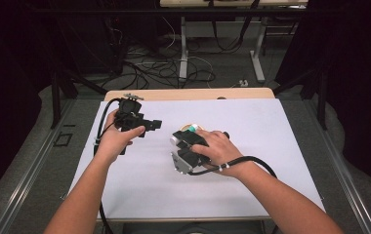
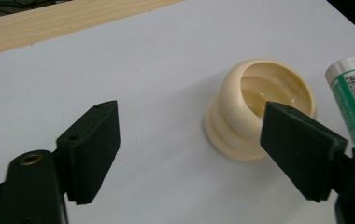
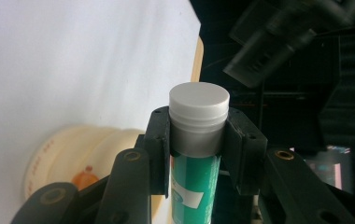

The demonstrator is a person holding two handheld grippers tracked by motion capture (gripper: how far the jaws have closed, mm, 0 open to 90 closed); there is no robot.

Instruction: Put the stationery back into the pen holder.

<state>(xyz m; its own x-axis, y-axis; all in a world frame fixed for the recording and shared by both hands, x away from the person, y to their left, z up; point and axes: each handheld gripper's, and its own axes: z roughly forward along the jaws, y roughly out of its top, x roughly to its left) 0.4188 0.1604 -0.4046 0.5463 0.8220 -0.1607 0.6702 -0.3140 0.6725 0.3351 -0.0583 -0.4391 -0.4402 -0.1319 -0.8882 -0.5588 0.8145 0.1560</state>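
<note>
A green tube with a white cap point(image 3: 198, 100) sits between the pads of my right gripper point(image 3: 198, 135), which is shut on it just below the cap. In the high view that right gripper point(image 1: 182, 140) lies near the middle of the white sheet, tube end point(image 1: 175, 139) pointing left. A cream round bowl point(image 1: 189, 127) stands just behind it, and it is also in the left gripper view point(image 2: 264, 98) beside the tube point(image 2: 353, 98). My left gripper point(image 2: 192, 112) is open with nothing between its jaws; the bowl lies past its right jaw. In the high view the left gripper point(image 1: 152, 125) is held left of the bowl.
A white sheet point(image 1: 252, 170) covers the table, with a wooden edge point(image 1: 188, 93) along the back. Beyond it are cables on the floor point(image 1: 159, 68) and white table legs point(image 1: 257, 53). Dark frame posts point(image 1: 55, 97) stand at both sides.
</note>
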